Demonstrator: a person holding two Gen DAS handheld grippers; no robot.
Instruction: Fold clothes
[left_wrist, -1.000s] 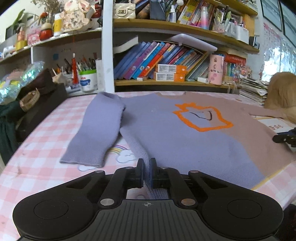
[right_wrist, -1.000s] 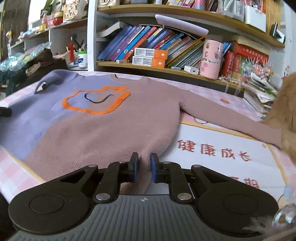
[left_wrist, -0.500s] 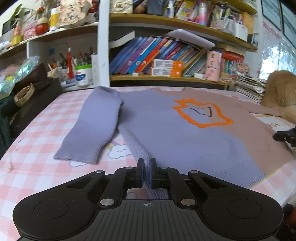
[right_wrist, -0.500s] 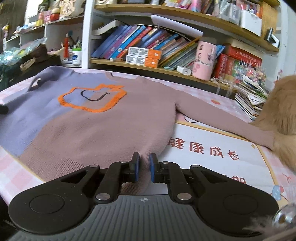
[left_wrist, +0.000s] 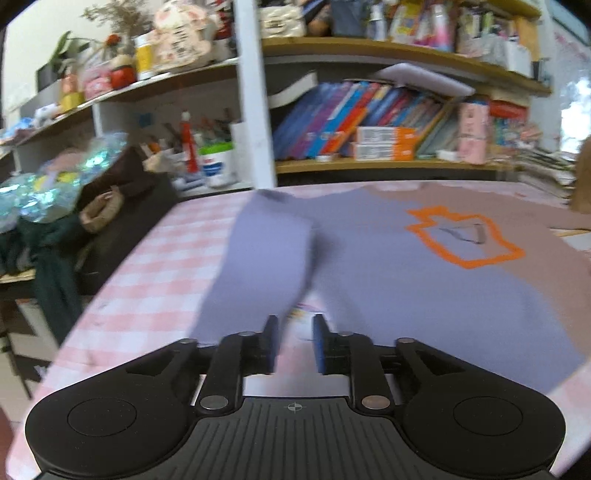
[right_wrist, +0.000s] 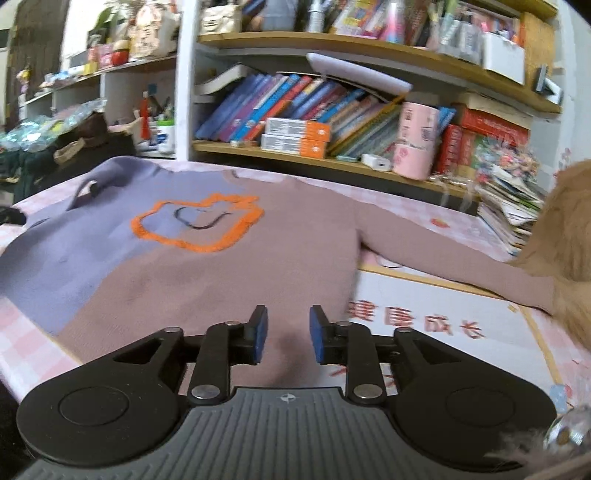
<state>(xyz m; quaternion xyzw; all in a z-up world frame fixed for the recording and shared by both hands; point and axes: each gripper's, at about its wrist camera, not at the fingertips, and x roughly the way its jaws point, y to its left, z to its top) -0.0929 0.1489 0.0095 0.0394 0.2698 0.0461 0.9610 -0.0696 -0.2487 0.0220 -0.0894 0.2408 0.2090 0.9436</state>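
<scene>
Knitted wool, lilac on one half and dusty brown on the other: that's your sweater (left_wrist: 424, 295), spread face-up on the pink-checked worktop (left_wrist: 159, 266) in the left wrist view, orange outline motif (left_wrist: 465, 236) showing. Your left gripper (left_wrist: 294, 345) hangs just over the near hem, its blue-padded jaws standing apart with nothing between them. The lilac sleeve (left_wrist: 258, 258) lies folded down alongside the body, its long axis running from the far shoulder straight back toward you, cuff end just left of your jaws. The picture is smeared, so I can't tell whether the pads touch the knit. As for containers, a white tub (left_wrist: 218, 166) packed with pens and brushes stands on the shelf unit beyond the far edge of the worktop.

Over to the right wrist view. Your right gripper (right_wrist: 284, 339) sits over the brown hem corner, jaws parted too, gripping nothing. From here the sweater's body stretches ahead and to the left, while the brown sleeve (right_wrist: 454, 262) runs out flat to the right, well apart from the body, its cuff ending against a tuft of ginger fur (right_wrist: 561, 236) at the frame edge. Under that sleeve lies a white printed mat (right_wrist: 443, 314). That sleeve is plainly your right hand's side; the lilac one belongs to the left.

My read: both hem corners sit right under the open jaws, which fits either a release or a fresh pinch, and the picture won't settle which.
</scene>
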